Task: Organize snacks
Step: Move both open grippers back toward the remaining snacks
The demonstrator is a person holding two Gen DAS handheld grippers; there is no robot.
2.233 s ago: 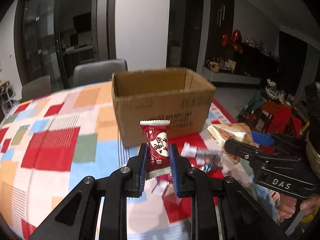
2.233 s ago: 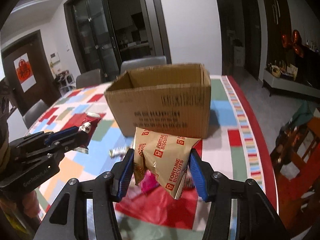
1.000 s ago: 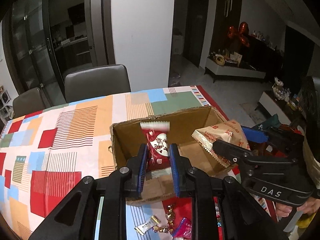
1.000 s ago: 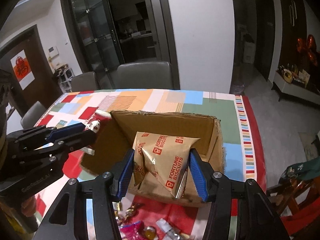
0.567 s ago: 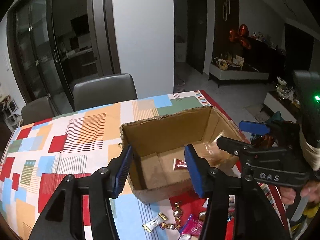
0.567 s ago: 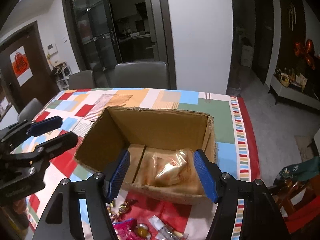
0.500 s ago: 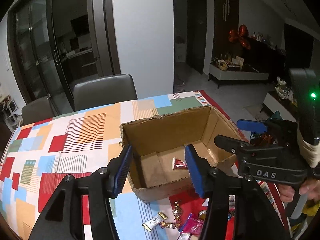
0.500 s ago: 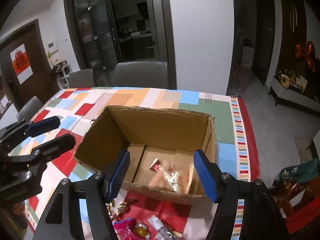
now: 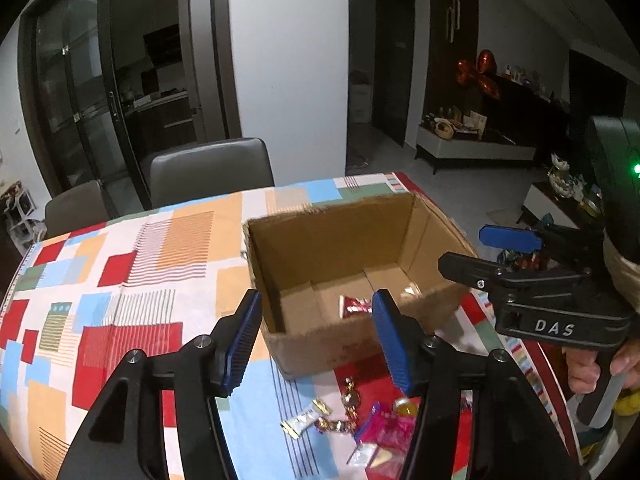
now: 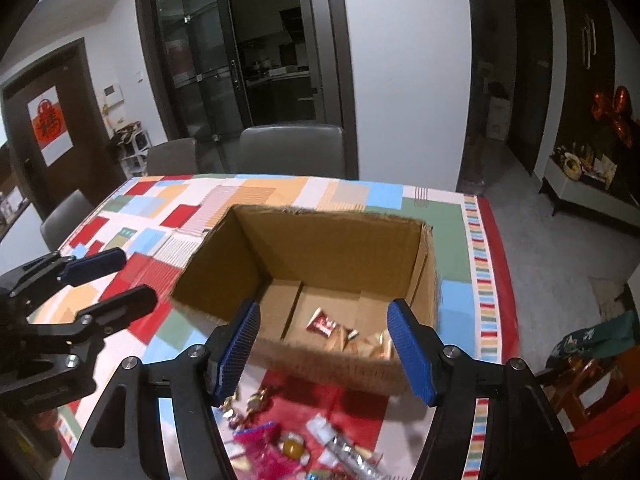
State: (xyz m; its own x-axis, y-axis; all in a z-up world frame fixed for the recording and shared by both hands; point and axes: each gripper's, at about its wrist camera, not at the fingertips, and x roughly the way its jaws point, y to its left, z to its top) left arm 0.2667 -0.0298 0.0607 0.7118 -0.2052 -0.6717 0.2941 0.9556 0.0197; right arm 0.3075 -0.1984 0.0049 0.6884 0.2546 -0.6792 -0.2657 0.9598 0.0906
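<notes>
We hold the left gripper (image 9: 316, 336) and right gripper (image 10: 322, 344) spread and empty just in front of the cardboard box (image 10: 224, 272), where the red snack packet (image 10: 323, 326) and the tan biscuit bag (image 10: 374, 346) lie on its floor, with loose candies (image 9: 360, 420) on the tablecloth (image 9: 120, 280) before it.

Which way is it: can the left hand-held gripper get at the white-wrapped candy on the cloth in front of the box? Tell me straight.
Probably yes. The left hand-held gripper is open and empty, and the white-wrapped candy lies bare on the tablecloth, just below it, outside the cardboard box. Other loose sweets crowd its right side only.
</notes>
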